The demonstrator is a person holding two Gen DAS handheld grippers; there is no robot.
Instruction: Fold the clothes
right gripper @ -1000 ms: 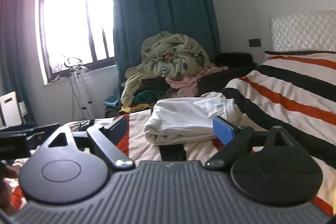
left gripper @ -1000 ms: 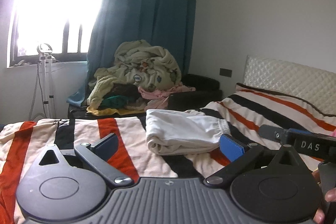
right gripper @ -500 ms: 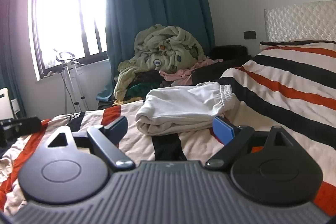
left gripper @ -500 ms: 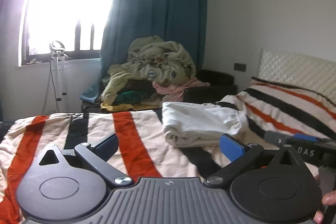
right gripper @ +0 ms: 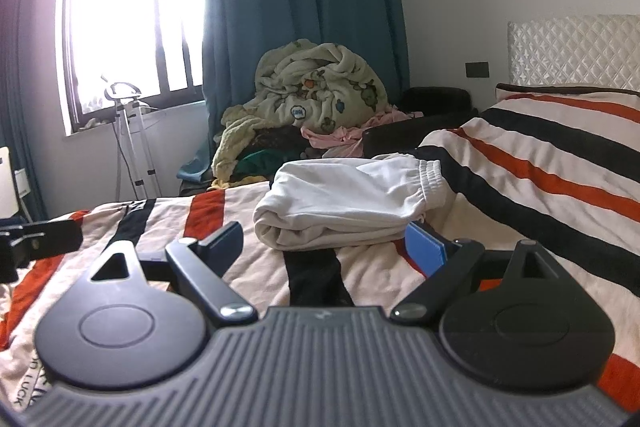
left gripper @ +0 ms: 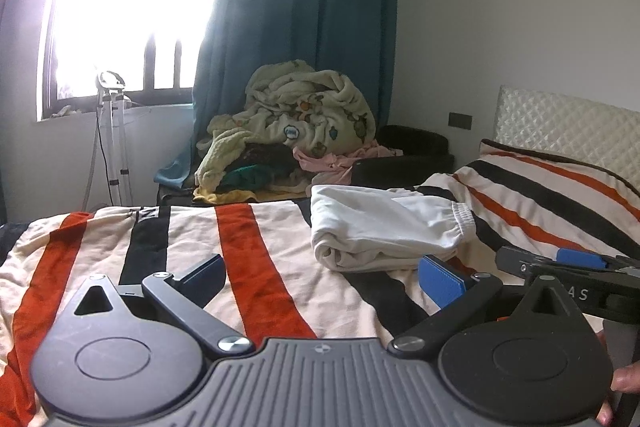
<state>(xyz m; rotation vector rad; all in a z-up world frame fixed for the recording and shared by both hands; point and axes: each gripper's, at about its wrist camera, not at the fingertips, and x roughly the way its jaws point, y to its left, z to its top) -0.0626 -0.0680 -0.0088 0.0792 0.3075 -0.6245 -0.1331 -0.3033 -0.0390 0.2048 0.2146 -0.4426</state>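
- Change since a second ago, left view: the folded white garment point(left gripper: 384, 227) sat farther right in your frame, off toward the right-hand blue pad, where before it lay nearly centred between the fingers. More of the striped bedspread point(left gripper: 260, 251) showed under the left tool point(left gripper: 320, 277).
- In the right view the garment point(right gripper: 348, 203) stood a little larger and lower than before, and the other tool's dark tip at the left edge had slid down and outward.
- Your left tool was spread wide, both fingers apart with nothing between them but bedspread. The garment lay ahead of it and to the right, its near fold just beyond the blue pad; I could not tell whether the two touched.
- Your right tool point(right gripper: 324, 247) was likewise wide apart and held nothing. The garment lay straight ahead, spanning the gap between the fingers, its rolled edge nearest you and its elastic waistband toward the right finger.
- The garment rested flat on the bed, on the cream, orange and black stripes, folded into a thick bundle.
- In the left view your right tool point(left gripper: 568, 267) showed at the right edge, just right of the garment and low over the bed, with fingertips of your hand point(left gripper: 620, 387) at the corner.
- Beyond the bed a heap of laundry point(left gripper: 296, 131) lay against the blue curtain point(left gripper: 300, 27), well apart from the garment.
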